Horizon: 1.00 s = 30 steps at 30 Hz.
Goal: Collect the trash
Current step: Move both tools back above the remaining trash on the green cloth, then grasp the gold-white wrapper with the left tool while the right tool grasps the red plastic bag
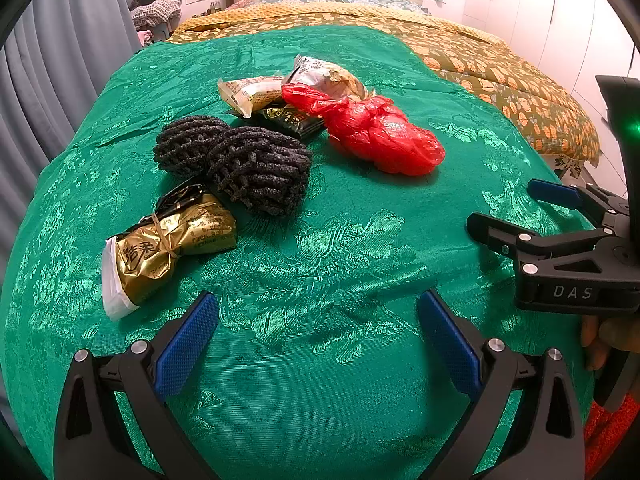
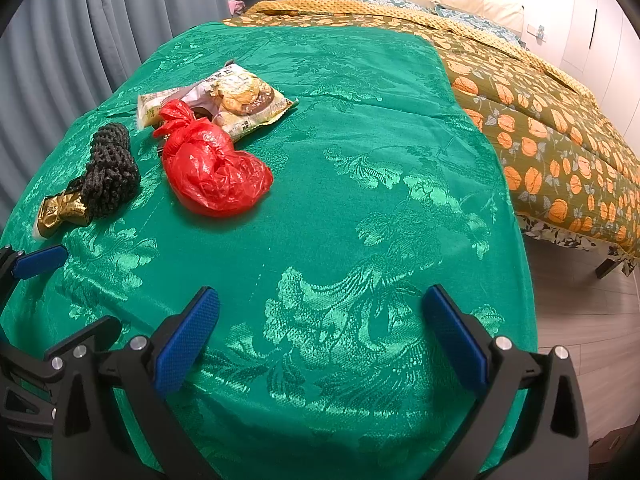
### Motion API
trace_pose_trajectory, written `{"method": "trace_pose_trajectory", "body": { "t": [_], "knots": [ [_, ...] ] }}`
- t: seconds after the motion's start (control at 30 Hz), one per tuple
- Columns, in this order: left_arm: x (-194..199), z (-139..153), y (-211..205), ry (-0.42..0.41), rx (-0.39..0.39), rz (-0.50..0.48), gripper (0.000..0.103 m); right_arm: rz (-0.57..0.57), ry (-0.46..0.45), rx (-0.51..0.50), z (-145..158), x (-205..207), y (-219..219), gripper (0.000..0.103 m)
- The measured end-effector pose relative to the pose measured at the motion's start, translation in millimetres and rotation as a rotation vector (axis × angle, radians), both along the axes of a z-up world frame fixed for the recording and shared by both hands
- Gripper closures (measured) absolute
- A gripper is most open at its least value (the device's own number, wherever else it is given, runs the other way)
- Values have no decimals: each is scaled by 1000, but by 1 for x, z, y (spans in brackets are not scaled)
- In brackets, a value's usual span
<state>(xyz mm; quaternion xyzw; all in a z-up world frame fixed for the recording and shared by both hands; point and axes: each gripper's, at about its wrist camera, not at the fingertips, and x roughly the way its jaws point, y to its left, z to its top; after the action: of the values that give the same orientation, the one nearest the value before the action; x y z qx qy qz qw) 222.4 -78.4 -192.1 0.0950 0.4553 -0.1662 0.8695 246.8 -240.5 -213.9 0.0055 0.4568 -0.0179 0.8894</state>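
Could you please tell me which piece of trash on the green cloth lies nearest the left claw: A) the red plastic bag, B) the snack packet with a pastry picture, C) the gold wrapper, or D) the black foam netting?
C: in the left wrist view the gold wrapper lies just ahead of the open left claw, with the black foam netting and red plastic bag farther back.

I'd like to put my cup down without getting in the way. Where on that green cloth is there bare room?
The green cloth is bare on its whole right half, from the red plastic bag across to the orange-flowered quilt, and along the near edge by both grippers. The far-left part is crowded: the red bag, black foam netting, gold wrapper and snack packets cluster there.
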Motion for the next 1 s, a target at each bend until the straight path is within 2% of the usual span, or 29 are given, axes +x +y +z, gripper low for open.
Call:
{"method": "trace_pose_trajectory", "body": {
  "t": [0.37, 0.47, 0.53, 0.57, 0.63, 0.7, 0.8, 0.87, 0.9, 0.97, 1.0],
  "knots": [
    [-1, 0, -4, 2, 2, 6, 4, 0, 0, 1, 0, 0, 0, 4],
    [-10, 4, 6, 71, 9, -43, 4, 0, 0, 1, 0, 0, -1, 4],
    [-26, 14, 27, 75, -38, -65, 5, 0, 0, 2, 0, 0, 0, 4],
    [-33, 22, 43, 56, -94, -82, 5, 1, 0, 1, 0, 0, -1, 5],
    [-35, 36, 65, 18, -149, -90, 5, 1, 0, 1, 0, 0, 0, 5],
    [-25, 45, 77, -4, -165, -111, 5, 0, 0, 2, 0, 0, -1, 5],
    [5, 51, 82, -36, -147, -119, 5, 0, 1, 2, 0, 0, -1, 5],
    [26, 45, 79, -6, -166, -183, 5, 0, 1, 2, 0, 0, 0, 5],
    [37, 38, 75, 19, -140, -235, 5, 1, 1, 2, 0, 0, -1, 5],
    [46, 33, 73, -13, -64, -252, 5, 1, 1, 2, 1, 0, 0, 5],
    [51, 31, 75, -18, -55, -262, 5, 1, 1, 2, 1, 0, -1, 5]
  ]
}}
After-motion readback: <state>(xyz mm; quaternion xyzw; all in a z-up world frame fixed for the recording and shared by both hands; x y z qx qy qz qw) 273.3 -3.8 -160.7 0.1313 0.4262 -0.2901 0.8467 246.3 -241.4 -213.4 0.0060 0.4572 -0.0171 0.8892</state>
